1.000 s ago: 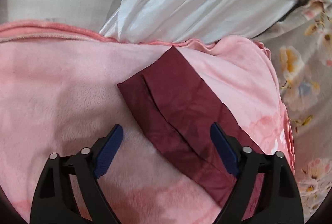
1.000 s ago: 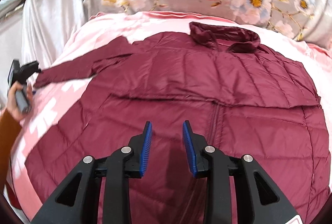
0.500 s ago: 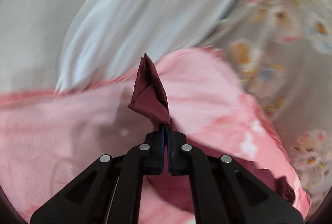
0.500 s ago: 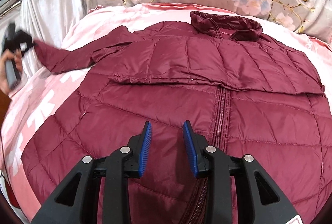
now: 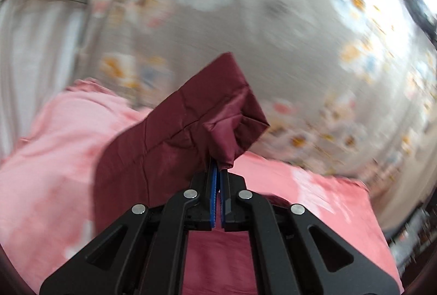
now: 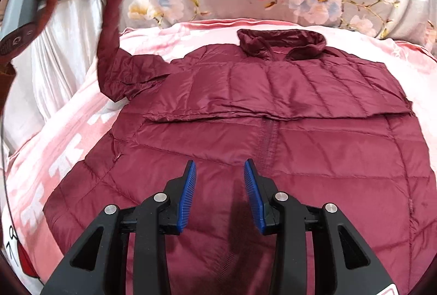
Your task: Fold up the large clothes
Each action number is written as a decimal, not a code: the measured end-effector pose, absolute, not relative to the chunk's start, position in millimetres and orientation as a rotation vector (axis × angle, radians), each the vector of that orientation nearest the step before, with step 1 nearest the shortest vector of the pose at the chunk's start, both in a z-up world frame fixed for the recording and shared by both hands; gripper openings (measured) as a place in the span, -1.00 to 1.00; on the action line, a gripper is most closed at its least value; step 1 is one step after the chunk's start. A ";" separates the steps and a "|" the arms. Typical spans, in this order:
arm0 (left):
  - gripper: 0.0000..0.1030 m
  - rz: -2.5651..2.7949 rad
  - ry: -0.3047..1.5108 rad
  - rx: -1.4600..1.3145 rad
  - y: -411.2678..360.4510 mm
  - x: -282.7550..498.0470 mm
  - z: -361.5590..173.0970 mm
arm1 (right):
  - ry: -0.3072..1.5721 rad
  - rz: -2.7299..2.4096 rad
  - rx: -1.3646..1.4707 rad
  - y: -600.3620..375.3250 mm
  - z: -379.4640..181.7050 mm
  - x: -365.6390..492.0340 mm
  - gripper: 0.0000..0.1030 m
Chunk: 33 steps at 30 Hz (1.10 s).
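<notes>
Left wrist view: left gripper (image 5: pixel 217 172) is clenched on the sleeve (image 5: pixel 191 131), lifted above the coat (image 6: pixel 259 131) on the bed (image 6: pixel 68 144). Right gripper (image 6: pixel 220 185), empty, is opening over the coat. A weak pinch could drop the sleeve.

Bright daylight; left view motion-blurred
</notes>
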<state>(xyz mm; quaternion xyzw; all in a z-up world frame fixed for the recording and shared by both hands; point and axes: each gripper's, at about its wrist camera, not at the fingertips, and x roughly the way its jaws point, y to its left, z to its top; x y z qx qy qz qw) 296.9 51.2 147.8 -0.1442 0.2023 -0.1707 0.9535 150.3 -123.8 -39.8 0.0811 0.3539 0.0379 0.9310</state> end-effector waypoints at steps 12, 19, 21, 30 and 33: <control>-0.98 -0.509 0.705 -0.220 -120.7 285.1 31.2 | 0.728 -0.040 0.253 -200.6 -49.8 117.7 -0.28; -0.39 -0.541 0.834 -0.251 -157.2 288.5 -29.1 | 0.737 -0.106 0.307 -237.4 -57.4 106.4 -0.18; 0.15 -0.529 0.816 -0.257 -151.2 283.1 -26.9 | 0.727 -0.115 0.317 -243.7 -54.4 102.6 -0.11; 0.53 -0.410 0.736 -0.423 -17.9 291.8 11.0 | 0.657 -0.132 0.355 -281.2 -15.6 137.4 0.21; 0.52 -0.324 0.766 -0.562 44.1 308.0 -4.7 | 0.675 -0.126 0.404 -293.0 -21.4 171.4 0.21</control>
